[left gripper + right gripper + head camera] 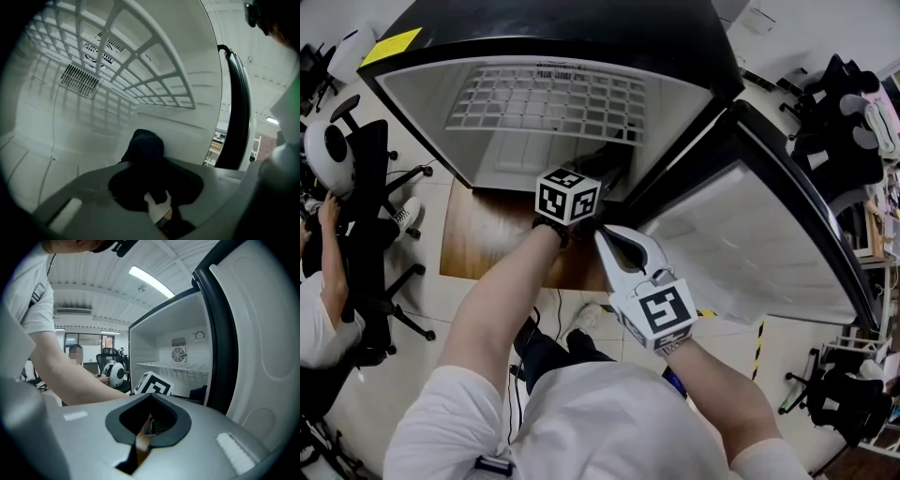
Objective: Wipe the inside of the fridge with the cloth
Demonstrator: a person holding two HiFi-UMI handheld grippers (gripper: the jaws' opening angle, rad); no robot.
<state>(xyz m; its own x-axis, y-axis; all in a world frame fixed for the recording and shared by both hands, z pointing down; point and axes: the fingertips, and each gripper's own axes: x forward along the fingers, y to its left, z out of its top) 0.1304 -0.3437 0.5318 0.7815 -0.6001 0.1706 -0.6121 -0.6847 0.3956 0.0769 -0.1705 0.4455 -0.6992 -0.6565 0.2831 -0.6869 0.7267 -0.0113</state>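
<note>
While the cloth (pixel 146 149) is clamped between the jaws of the left gripper (pixel 157 206), its dark bunched end is pushed out ahead of them, low inside the fridge (pixel 412 58) and close against the white inner wall; whether contact is made cannot be told. For this wiping stroke to be done well, the grip should be kept firm so the cloth is not dragged loose. The bunched end should be pressed evenly on the wall and swept in overlapping passes into the corners, well clear of the wire shelf (pixel 546 98) above. The left forearm is stretched into the opening, with the gripper held nearly level below the shelf. The right gripper (pixel 607 236) is held outside, beside the open door (pixel 750 234), its jaws brought together on nothing and aimed toward the opening.
</note>
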